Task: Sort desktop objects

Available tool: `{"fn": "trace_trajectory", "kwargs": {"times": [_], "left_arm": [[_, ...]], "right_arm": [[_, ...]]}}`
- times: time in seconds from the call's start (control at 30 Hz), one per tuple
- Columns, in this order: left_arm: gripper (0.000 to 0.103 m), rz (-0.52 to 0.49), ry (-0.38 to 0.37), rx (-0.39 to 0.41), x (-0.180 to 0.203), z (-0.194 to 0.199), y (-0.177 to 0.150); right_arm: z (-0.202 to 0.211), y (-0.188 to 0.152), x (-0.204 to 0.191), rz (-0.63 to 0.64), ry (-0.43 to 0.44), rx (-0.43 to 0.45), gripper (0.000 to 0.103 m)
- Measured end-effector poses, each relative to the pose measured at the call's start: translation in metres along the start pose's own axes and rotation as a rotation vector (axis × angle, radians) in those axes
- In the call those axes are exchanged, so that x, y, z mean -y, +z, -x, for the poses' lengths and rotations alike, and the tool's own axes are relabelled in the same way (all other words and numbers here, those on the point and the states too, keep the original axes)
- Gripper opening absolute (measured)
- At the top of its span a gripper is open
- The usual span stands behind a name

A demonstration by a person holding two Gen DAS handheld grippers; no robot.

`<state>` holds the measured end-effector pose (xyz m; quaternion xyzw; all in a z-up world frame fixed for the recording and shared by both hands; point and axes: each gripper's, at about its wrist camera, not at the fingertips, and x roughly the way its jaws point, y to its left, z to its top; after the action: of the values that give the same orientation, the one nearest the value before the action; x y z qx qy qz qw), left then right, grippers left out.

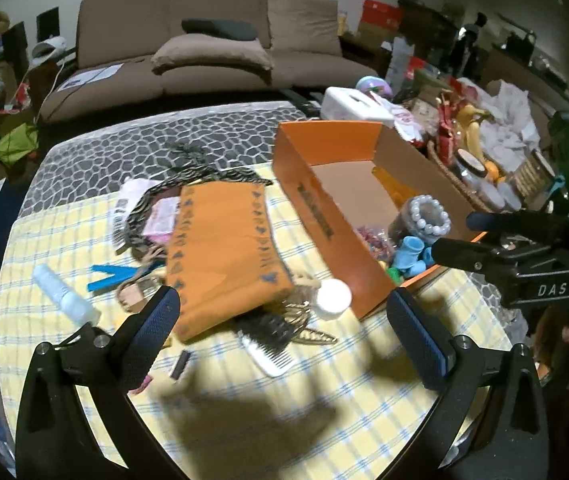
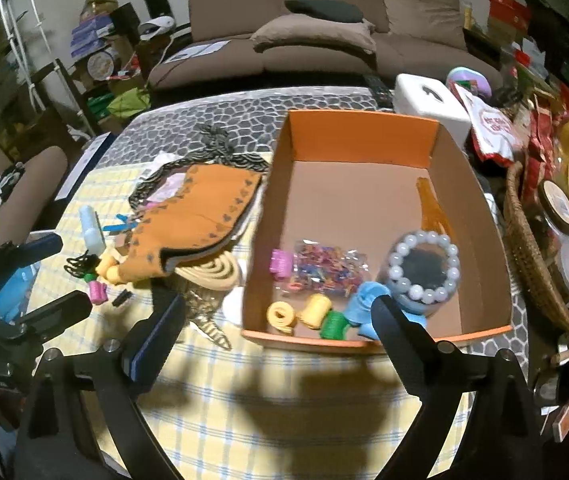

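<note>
Both sets of jaws are spread wide with nothing gripped. The left gripper (image 1: 282,330) is held above the checked cloth (image 1: 324,392) on the bench. Right between its jaws a white comb (image 1: 270,356) is seen, with a dark brush (image 1: 268,328) and a gold clip (image 1: 314,334) touching it just beyond. A small black clip (image 1: 180,365) lies near the left jaw. Further ahead, a white cap (image 1: 333,295) sits beside the box wall, and the orange pouch (image 1: 220,256) is spread over the pile. Out left of the jaws, a white bottle (image 1: 62,292) and blue scissors (image 1: 114,274) are spotted.

The right gripper (image 2: 278,330) is hovering at the near edge of the orange box (image 2: 364,128). Just past its jaws, inside the box, yellow (image 2: 316,310), green (image 2: 334,326) and blue (image 2: 368,300) curlers are bunched up. Beyond those, a bag of rubber bands (image 2: 324,266), a pink curler (image 2: 282,264) and a pearl bracelet (image 2: 424,266) are seen. Well off to the right, a wicker basket (image 2: 532,272) is parked.
</note>
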<state>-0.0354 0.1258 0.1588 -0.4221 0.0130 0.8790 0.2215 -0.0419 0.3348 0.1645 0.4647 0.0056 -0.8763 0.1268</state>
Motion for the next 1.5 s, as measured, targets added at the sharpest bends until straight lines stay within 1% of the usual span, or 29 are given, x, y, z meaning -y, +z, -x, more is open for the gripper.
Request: {"fn": "trace_trajectory", "kwargs": {"times": [0.2, 0.43, 0.63, 0.83, 0.97, 1.1, 1.2, 1.3, 1.4, 1.5], "left_arm": [[0.103, 0.039, 0.044, 0.002, -0.038, 0.014, -0.002], [0.103, 0.097, 0.114, 0.002, -0.089, 0.021, 0.006], [0.103, 0.093, 0.101, -0.013, -0.107, 0.015, 0.005], [0.103, 0.057, 0.056, -0.044, -0.103, -0.003, -0.011], [0.103, 0.038, 0.033, -0.077, -0.097, -0.019, -0.024], [0.103, 0.043, 0.012, -0.100, -0.097, -0.033, -0.033], [0.103, 0.045, 0.005, -0.114, -0.098, -0.041, -0.037], [0.103, 0.037, -0.010, -0.121, -0.097, -0.049, -0.040], [0.103, 0.015, -0.031, -0.129, -0.092, -0.056, -0.044], [0.103, -0.015, -0.033, -0.142, -0.086, -0.063, -0.046]], "right_arm": [[-0.003, 0.008, -0.022, 0.022, 0.016, 0.003, 0.095], [-0.012, 0.025, -0.044, 0.039, 0.043, 0.006, 0.095], [-0.030, 0.037, -0.064, 0.061, 0.062, -0.010, 0.095], [-0.048, 0.042, -0.081, 0.059, 0.095, -0.033, 0.095], [-0.060, 0.041, -0.092, 0.079, 0.112, -0.057, 0.084], [-0.070, 0.038, -0.100, 0.104, 0.122, -0.079, 0.074], [-0.079, 0.034, -0.105, 0.116, 0.126, -0.095, 0.062], [-0.087, 0.030, -0.107, 0.117, 0.132, -0.109, 0.059], [-0.095, 0.028, -0.106, 0.106, 0.134, -0.123, 0.059], [-0.101, 0.030, -0.103, 0.083, 0.150, -0.133, 0.059]]}}
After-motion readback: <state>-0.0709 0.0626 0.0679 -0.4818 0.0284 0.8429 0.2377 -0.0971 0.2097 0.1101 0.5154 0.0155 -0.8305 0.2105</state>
